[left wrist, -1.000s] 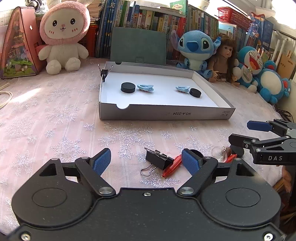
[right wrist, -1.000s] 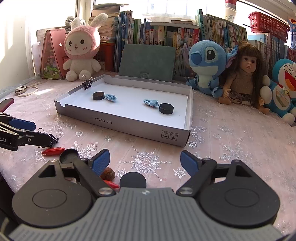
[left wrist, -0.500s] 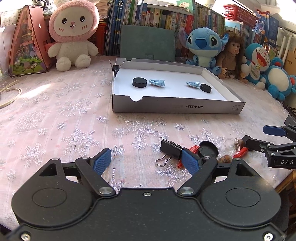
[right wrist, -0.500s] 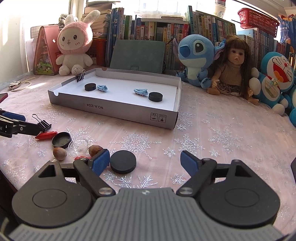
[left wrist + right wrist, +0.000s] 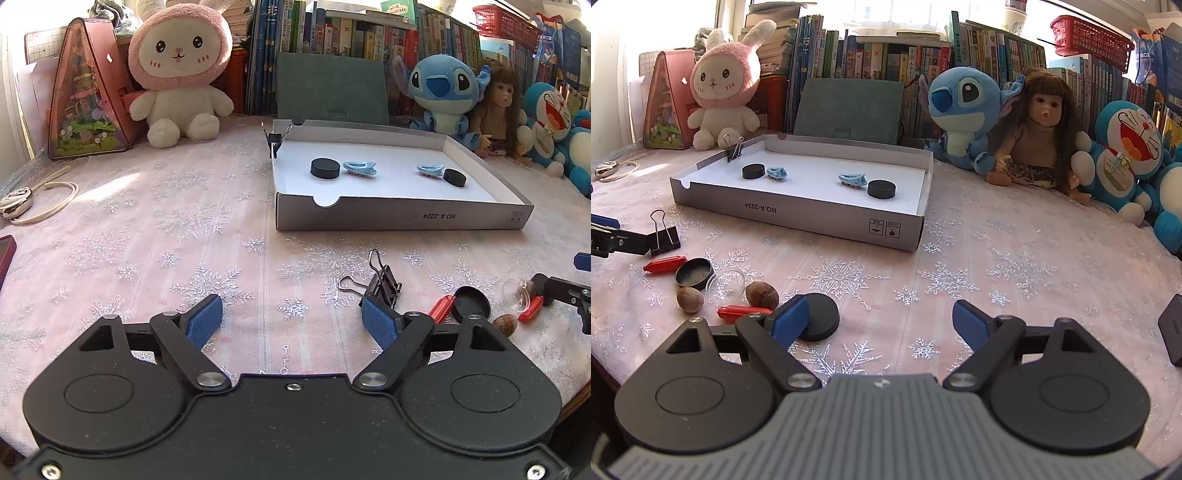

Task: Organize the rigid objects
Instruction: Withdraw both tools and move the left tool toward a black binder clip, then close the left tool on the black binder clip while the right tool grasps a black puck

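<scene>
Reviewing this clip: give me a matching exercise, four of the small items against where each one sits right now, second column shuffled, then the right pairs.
Things:
1. blue hair clips
2. loose binder clip
3. clear cup
4. flat black disc

Places:
A. on the cloth, against the left gripper's right fingertip
B. inside the white box
C. on the cloth, partly behind the right gripper's left finger
D. on the cloth between two nuts

Pairs: 1-B, 2-A, 3-D, 4-C
</scene>
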